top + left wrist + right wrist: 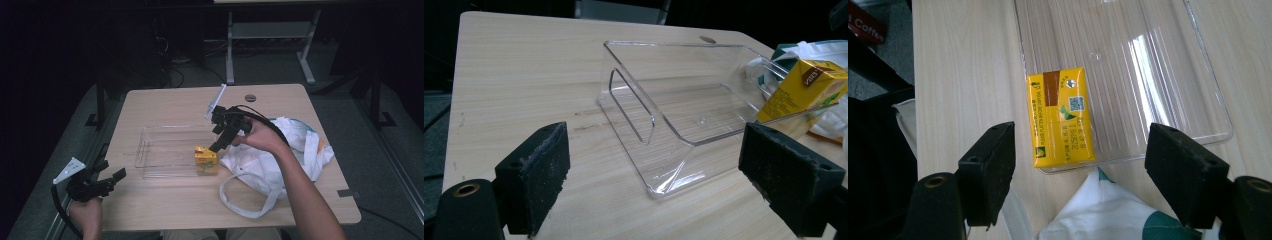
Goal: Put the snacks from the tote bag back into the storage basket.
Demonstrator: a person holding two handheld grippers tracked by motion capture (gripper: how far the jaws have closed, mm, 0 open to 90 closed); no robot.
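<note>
Step in hand, by judgement: placing a yellow drink carton [1061, 118] into the clear plastic tray [150, 155], with the release apparently made. The carton lies in the tray's corner nearest the white cloth bag [292, 150], against the end wall.

Right tongs [216, 146] hang just above the carton, jaws well apart and clear of it on both sides; nothing is between the pads. Left tongs [114, 177] sit well off the tray's opposite end, near the table [165, 212] edge, jaws apart and empty.

Next move, by judgement: lift the right tongs straight up clear of the tray wall, then swing toward the bag beside the tray for any further item.

Clearances: most of the tray floor beyond the carton is free. The bag lies just beside the tray's end, its handle loop trailing toward the near table edge, a snag risk.
</note>
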